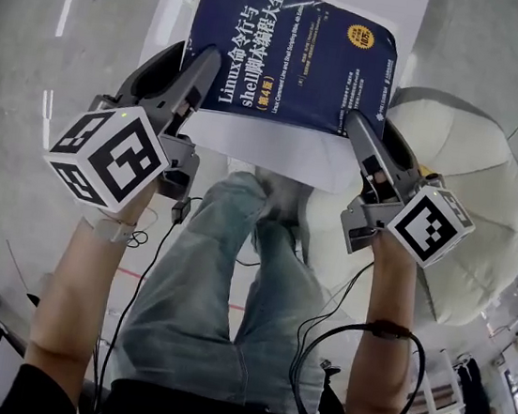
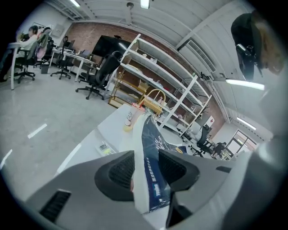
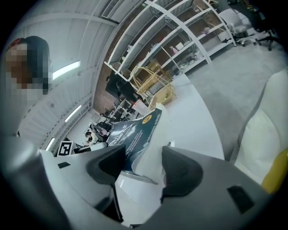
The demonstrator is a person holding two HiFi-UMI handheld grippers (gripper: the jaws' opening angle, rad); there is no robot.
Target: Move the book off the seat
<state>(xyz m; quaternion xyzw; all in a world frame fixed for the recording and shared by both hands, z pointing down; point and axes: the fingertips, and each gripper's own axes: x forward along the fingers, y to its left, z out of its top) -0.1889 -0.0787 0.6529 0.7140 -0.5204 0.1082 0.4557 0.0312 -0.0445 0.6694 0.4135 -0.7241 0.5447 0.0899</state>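
Keeping the dark blue paperback book (image 1: 294, 50) level above the white table (image 1: 276, 151), clear of the cream cushioned seat (image 1: 472, 173) beside that table, matters most. The left gripper (image 1: 206, 54) clamps its near left edge and the right gripper (image 1: 354, 121) its near right corner; lowering both together should prevent twisting.

Of the book (image 1: 289, 49) we lose both lower corners inside the left gripper (image 1: 205, 57) and right gripper (image 1: 354, 121); we cannot tell whether the right one's outer pad touches the pages.
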